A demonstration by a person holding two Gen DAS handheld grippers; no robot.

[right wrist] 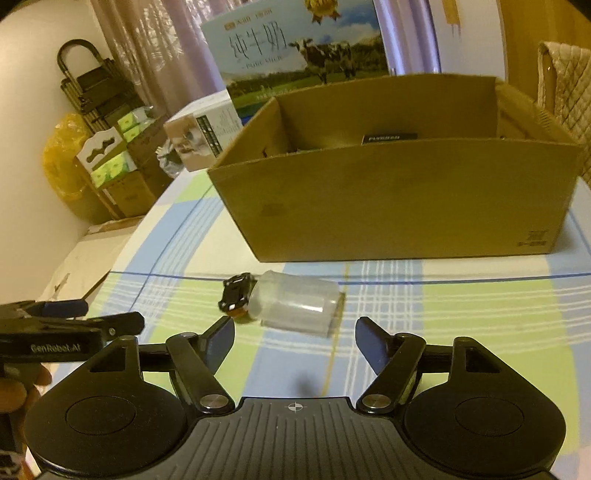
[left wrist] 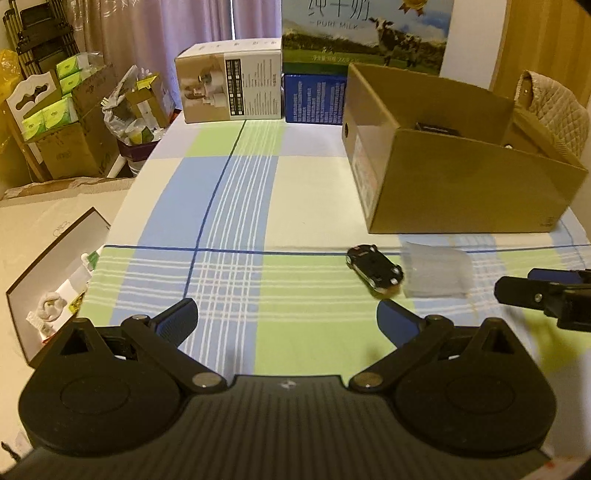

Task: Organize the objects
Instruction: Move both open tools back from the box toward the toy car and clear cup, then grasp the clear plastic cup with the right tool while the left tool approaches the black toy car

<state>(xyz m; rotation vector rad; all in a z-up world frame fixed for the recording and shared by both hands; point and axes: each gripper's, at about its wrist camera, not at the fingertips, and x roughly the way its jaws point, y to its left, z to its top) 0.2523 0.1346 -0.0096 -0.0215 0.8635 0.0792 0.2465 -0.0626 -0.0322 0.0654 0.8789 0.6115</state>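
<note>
A small black toy car (left wrist: 373, 269) (right wrist: 236, 293) lies on the checked tablecloth, touching a clear plastic container (left wrist: 436, 271) (right wrist: 297, 308) on its side. Behind both stands an open cardboard box (left wrist: 461, 184) (right wrist: 399, 206) with a dark item inside. My left gripper (left wrist: 286, 325) is open over the cloth, with the car just beyond its right finger. My right gripper (right wrist: 295, 341) is open too, a short way before the clear container, nothing between its fingers. Each gripper shows in the other's view: the right gripper (left wrist: 546, 295) and the left gripper (right wrist: 74, 321).
A white product box (left wrist: 229, 86), a blue box (left wrist: 314, 98) and a large milk carton (left wrist: 365, 33) line the table's far edge. Left of the table are a white open box (left wrist: 48, 284), stacked cartons and bags (left wrist: 66, 122). A quilted chair back (left wrist: 554, 114) stands at right.
</note>
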